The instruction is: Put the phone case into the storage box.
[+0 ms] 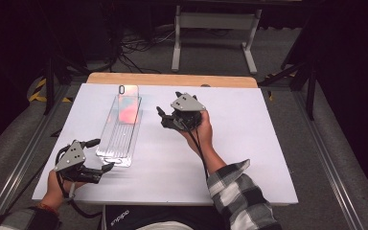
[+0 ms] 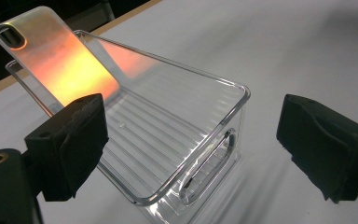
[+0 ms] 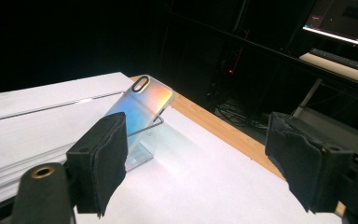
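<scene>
The iridescent phone case (image 1: 128,105) leans on the clear bin's (image 1: 106,139) twelve-o'clock rim; both the right gripper (image 1: 165,118) and left gripper (image 1: 106,155) gape wide (holding nothing); a careless nudge could topple it.

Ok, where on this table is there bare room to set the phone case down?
Bare white table lies right of the right gripper, and between the clear tray and that hand. It is crowded at the tray's near end, by the left gripper; the phone case leans on its far end.
</scene>
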A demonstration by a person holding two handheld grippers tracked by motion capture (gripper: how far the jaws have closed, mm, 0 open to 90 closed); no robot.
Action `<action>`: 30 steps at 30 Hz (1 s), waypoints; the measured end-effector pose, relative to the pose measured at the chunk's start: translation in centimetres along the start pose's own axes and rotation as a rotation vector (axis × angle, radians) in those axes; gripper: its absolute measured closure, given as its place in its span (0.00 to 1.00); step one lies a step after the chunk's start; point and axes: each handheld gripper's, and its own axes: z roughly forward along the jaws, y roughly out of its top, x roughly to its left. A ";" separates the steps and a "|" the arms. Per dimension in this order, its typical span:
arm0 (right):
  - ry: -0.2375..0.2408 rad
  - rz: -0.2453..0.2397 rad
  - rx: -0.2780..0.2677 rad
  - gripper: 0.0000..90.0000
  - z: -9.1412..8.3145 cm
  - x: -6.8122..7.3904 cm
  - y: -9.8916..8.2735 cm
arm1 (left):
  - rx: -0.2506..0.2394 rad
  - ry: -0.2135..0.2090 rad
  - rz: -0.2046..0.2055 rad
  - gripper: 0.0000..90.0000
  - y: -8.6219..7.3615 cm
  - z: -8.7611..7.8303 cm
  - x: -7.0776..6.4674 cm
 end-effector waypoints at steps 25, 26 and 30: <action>-0.003 -0.011 0.005 0.21 -2.1 -1.5 -0.8 | 0.000 -0.002 -0.005 0.10 0.0 0.1 -0.1; -0.003 -0.011 0.005 0.21 -2.1 -1.5 -0.8 | 0.000 -0.002 -0.005 0.10 0.0 0.1 -0.1; 0.000 -0.017 0.004 0.21 -2.7 -1.8 -1.1 | -0.003 0.003 -0.002 0.10 0.0 0.1 -0.1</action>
